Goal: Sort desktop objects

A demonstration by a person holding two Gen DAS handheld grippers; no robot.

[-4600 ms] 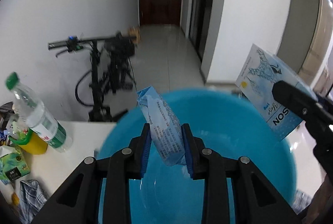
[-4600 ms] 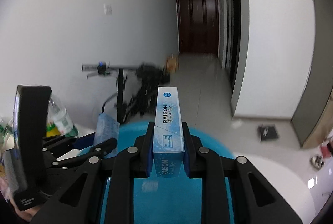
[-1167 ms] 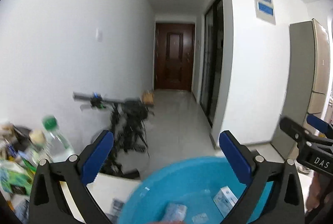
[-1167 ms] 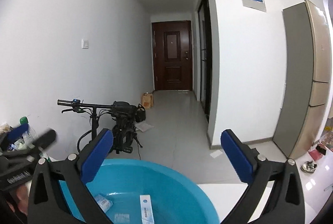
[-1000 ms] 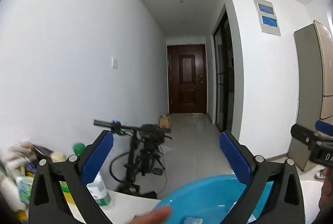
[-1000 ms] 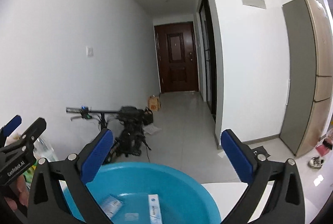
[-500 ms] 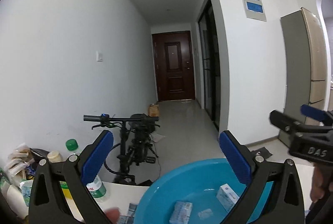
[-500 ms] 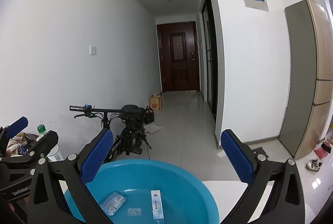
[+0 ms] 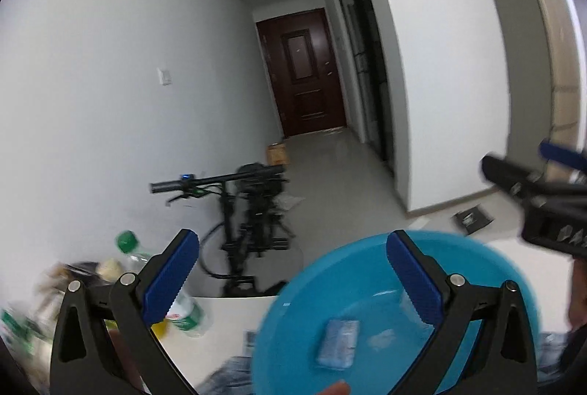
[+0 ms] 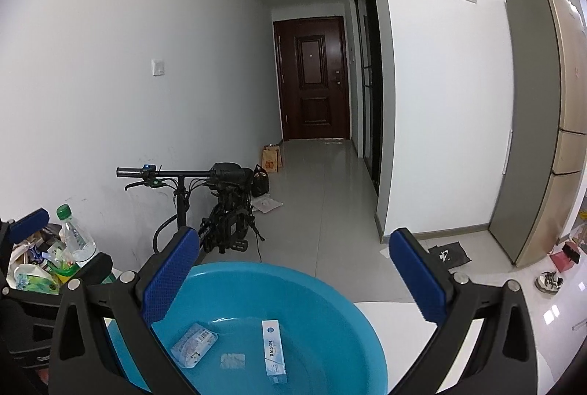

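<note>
Overhead, both the left gripper [image 9: 291, 275] and right gripper [image 10: 293, 279] hover spread wide and empty above the round, glossy blue plastic basin [image 10: 330, 314] holding a slim RAISON box [image 10: 274, 351] and soft tissue packet [image 10: 193, 344].

The left wrist view is motion-blurred: the clutter [image 9: 25, 318] at its left edge smears beyond telling, and the pack [image 9: 338, 342] in the blue basin [image 9: 304, 288] shows no legible print. The basin's near rim is cut off below.

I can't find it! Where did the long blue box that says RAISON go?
In the right wrist view, the RAISON box lies flat in the blue basin, right of the tissue pack.
</note>
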